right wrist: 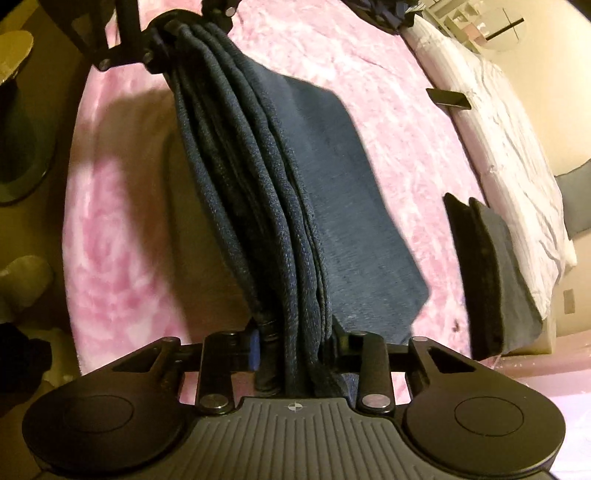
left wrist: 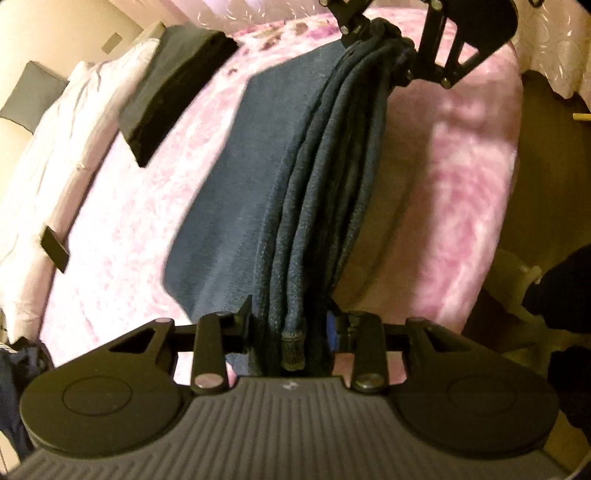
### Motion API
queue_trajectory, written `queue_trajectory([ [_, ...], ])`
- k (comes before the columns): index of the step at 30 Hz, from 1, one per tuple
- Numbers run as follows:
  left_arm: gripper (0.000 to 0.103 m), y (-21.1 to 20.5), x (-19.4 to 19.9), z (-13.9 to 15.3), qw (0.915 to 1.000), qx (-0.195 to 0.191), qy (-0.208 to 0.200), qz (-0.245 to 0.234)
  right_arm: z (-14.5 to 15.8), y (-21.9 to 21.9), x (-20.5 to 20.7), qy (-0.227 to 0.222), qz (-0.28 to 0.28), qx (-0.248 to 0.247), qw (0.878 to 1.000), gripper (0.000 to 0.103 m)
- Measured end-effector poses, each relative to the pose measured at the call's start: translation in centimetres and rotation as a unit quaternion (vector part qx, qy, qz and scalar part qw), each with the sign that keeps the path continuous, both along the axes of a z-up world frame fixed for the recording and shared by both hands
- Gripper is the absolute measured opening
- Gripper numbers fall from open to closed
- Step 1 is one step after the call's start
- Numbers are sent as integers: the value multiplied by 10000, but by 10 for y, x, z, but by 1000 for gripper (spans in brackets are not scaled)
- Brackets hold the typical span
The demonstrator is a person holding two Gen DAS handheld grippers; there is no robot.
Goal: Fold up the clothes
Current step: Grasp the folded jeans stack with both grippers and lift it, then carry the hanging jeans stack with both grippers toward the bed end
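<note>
A dark blue denim garment hangs stretched between my two grippers, bunched into several folds along its held edge, with the rest draping down onto the pink bed cover. My left gripper is shut on one end of the bunched edge. The right gripper shows at the top of the left wrist view, clamped on the other end. In the right wrist view the same denim garment runs from my right gripper, shut on it, up to the left gripper.
A folded dark garment lies on the bed near the white duvet; it shows as a dark folded stack in the right wrist view. A small black object rests by the duvet. The bed edge and brown floor lie to the side.
</note>
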State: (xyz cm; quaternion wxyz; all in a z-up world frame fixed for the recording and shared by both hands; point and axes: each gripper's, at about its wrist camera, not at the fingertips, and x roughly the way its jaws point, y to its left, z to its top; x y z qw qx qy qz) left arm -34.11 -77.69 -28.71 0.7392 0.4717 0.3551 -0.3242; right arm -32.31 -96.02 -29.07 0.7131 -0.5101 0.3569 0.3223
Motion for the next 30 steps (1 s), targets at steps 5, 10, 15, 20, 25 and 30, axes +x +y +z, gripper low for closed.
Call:
queue_trajectory([
  [5, 31, 6, -6, 40, 9999, -41, -74, -116, 52, 4, -9, 69, -105, 58, 9999, 30],
  [10, 31, 10, -16, 65, 9996, -10, -70, -261, 76, 8, -23, 208, -58, -16, 9998, 29],
  [15, 30, 17, -24, 88, 9996, -37, -74, -281, 104, 16, -33, 423, -223, 13, 9989, 29],
  [20, 30, 24, -32, 110, 9995, -68, -78, -304, 126, 26, -48, 460, -281, 0, 9985, 29],
  [25, 30, 29, -45, 121, 9993, -87, -123, -345, 139, 32, -65, 419, -357, -8, 9985, 29],
  [30, 30, 34, -57, 127, 9994, -108, -130, -309, 146, 38, -79, 427, -371, -23, 9984, 29],
])
